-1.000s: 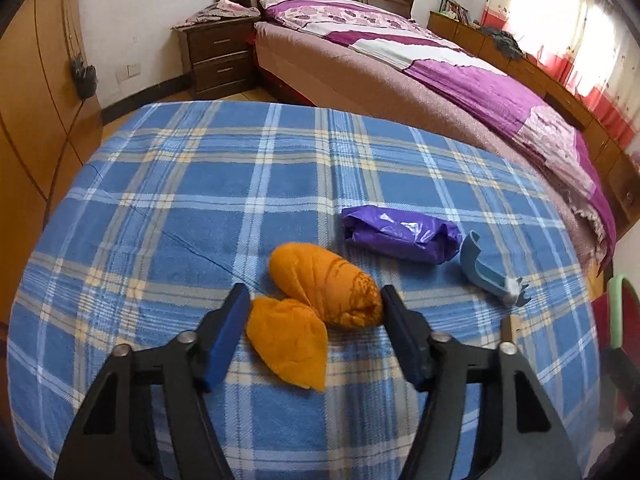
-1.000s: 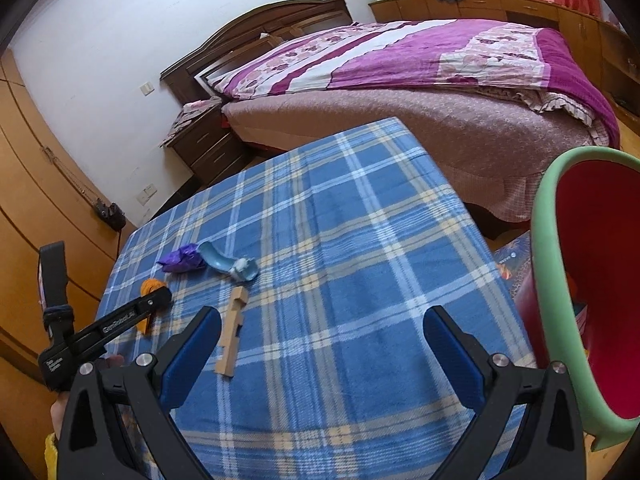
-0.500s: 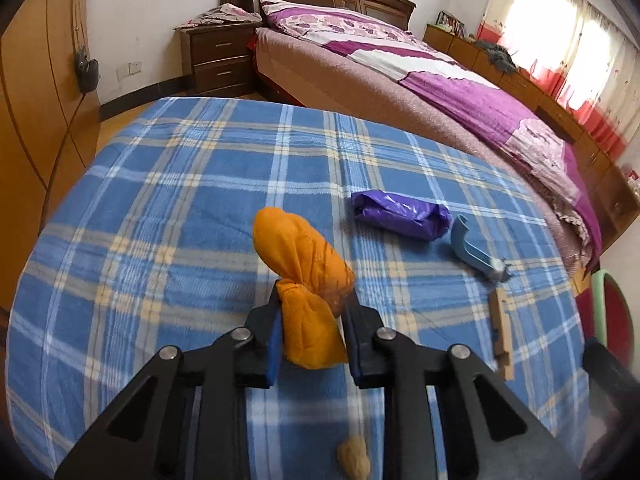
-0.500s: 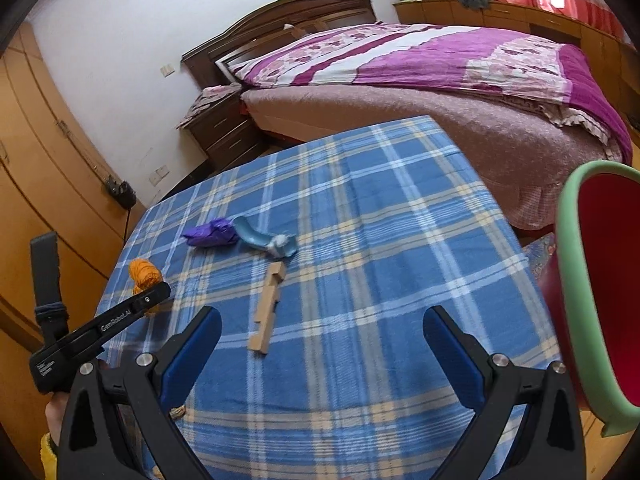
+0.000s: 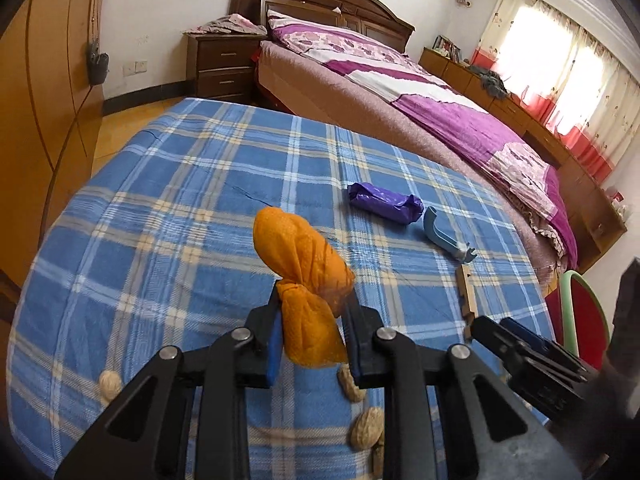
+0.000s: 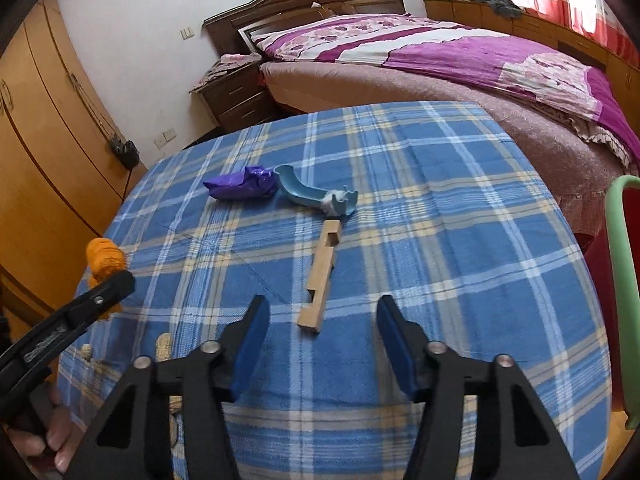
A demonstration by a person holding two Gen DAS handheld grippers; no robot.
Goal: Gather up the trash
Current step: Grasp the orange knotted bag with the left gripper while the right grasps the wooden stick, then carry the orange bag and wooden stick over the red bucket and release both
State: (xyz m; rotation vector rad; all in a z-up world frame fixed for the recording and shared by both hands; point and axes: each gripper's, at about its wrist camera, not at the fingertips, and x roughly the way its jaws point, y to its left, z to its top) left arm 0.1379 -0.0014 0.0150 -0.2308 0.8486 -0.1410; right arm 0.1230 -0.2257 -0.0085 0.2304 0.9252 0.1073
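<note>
My left gripper [image 5: 312,312] is shut on an orange mesh bag [image 5: 306,272], which it holds lifted above the blue plaid table [image 5: 180,208]; the bag [image 6: 105,260] shows at the left of the right wrist view too. My right gripper [image 6: 320,332] hovers just short of a notched wooden block [image 6: 320,276], its jaws closing with nothing between the pads. Beyond the block lie a blue plastic piece [image 6: 316,196] and a crumpled purple wrapper [image 6: 242,182]. Peanut shells [image 5: 366,428] lie on the cloth under the left gripper.
A red bin with a green rim [image 6: 622,280] stands off the table's right edge. A bed with purple covers [image 6: 460,64] lies beyond the table, a wooden wardrobe [image 6: 44,152] to the left. A hand [image 6: 56,440] holds the left gripper.
The left gripper closed on the orange bag and lifted it off the cloth. The right gripper moved over the table toward the wooden block and its jaws narrowed.
</note>
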